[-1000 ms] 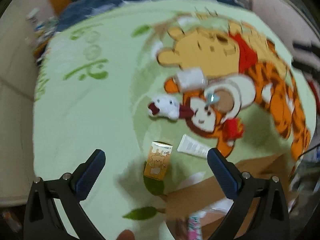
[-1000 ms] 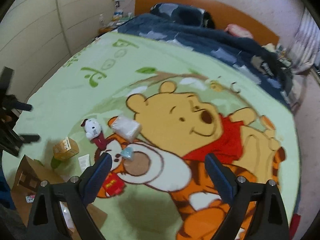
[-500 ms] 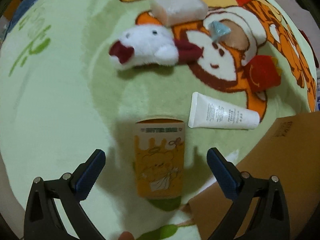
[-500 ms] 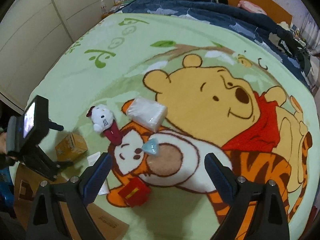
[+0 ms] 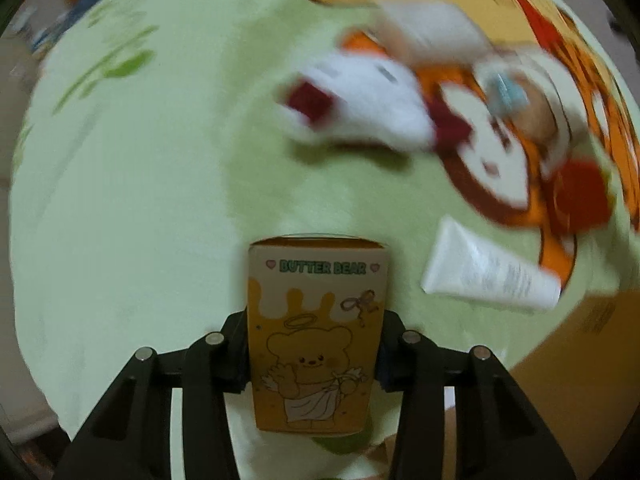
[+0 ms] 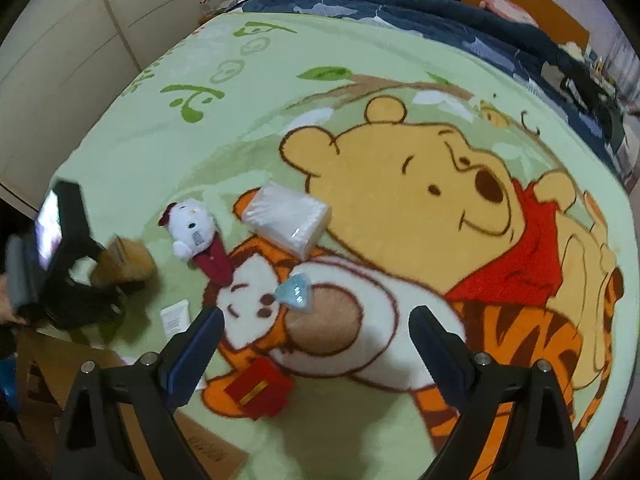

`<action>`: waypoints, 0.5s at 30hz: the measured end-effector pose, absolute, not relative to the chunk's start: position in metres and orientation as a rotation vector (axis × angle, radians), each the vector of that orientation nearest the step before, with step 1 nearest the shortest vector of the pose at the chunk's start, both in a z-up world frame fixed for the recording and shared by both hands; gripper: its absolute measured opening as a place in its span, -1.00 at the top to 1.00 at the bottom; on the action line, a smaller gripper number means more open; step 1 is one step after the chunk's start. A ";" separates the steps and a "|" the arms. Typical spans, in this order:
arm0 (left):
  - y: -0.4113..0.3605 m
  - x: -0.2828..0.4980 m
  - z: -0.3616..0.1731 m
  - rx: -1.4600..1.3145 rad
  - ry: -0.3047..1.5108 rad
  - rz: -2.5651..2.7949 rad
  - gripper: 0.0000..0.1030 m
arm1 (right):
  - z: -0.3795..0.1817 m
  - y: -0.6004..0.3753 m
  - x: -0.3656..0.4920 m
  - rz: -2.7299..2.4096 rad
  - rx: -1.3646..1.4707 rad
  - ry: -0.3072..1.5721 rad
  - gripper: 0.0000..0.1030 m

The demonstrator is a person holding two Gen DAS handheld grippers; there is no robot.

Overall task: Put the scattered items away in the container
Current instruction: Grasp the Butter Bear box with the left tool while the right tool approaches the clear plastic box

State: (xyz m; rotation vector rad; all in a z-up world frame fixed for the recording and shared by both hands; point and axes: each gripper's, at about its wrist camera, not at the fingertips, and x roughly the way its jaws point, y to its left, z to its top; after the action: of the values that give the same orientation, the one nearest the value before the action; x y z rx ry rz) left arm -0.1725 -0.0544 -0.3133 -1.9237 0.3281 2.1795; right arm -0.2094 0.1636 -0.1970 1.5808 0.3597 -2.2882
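Count, both wrist views:
- Orange printed carton [image 5: 316, 336]: 1.
- White tube [image 5: 490, 278]: 1.
- White plush toy [image 6: 192, 226] with dark red parts: 1.
- Wrapped tissue pack [image 6: 290, 218]: 1.
- Small pale blue packet [image 6: 297, 294]: 1.
- Small red box [image 6: 260, 390]: 1.
- Brown cardboard box [image 6: 72, 368]: 1, only partly in view.
- Green cartoon blanket [image 6: 160, 152]: 1.
- Dark blue quilt [image 6: 400, 8]: 1.

Loose small items: 6.

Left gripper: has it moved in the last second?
Yes. The left gripper has advanced toward the white plush cat toy and its jaws have shut on the orange Butter Bear carton, which lay ahead of them on the green blanket.
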 end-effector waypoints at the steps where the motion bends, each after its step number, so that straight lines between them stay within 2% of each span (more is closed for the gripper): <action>1: -0.064 -0.177 -0.307 -1.931 0.281 2.232 0.13 | -0.198 0.162 -0.214 -2.292 1.567 0.385 -0.86; 7: -0.112 -0.197 -0.306 -2.050 0.092 2.418 0.13 | -0.221 0.132 -0.251 -2.199 1.448 0.575 -0.86; 15: -0.130 -0.188 -0.323 -2.107 -0.009 2.429 0.13 | -0.279 0.069 -0.278 -1.889 1.316 0.907 -0.86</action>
State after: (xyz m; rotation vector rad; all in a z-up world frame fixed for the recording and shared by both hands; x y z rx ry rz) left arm -0.1883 -0.1298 -0.3234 -2.1067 -0.0091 2.4288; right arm -0.2777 0.0695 -0.2787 1.3158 0.9073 -1.8894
